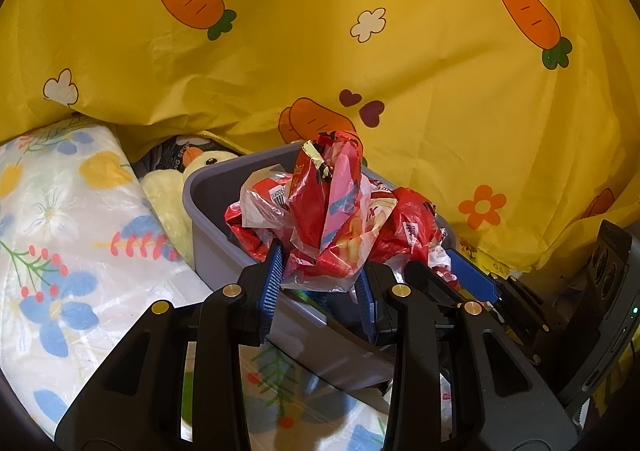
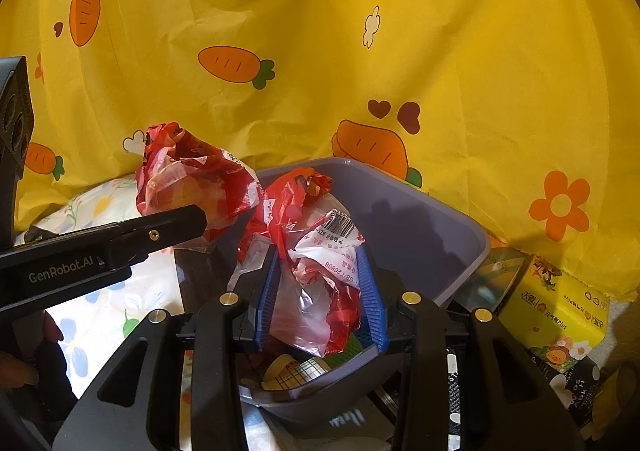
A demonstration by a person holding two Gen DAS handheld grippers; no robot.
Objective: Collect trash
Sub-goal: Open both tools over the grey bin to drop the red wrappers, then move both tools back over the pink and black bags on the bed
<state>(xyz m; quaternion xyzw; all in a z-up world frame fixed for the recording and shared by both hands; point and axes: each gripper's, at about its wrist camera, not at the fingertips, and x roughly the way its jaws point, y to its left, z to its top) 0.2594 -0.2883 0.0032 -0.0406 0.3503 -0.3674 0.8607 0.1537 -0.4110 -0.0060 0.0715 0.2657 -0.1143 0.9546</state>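
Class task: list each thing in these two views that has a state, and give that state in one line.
Left gripper: shut on a crumpled red wrapper.
Right gripper: shut on a second red wrapper.
Grey bin: open-topped, litter inside.
Yellow tissue pack: lying beside the bin.

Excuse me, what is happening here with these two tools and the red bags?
A person is collecting trash with a hand-held gripper in each hand. The left gripper has its jaws shut on a crumpled red and clear wrapper, held at the grey bin's left edge. The right gripper grips a second red and white wrapper over the bin. Some trash already lies in the bin. A yellow carrot-print cloth hangs behind.
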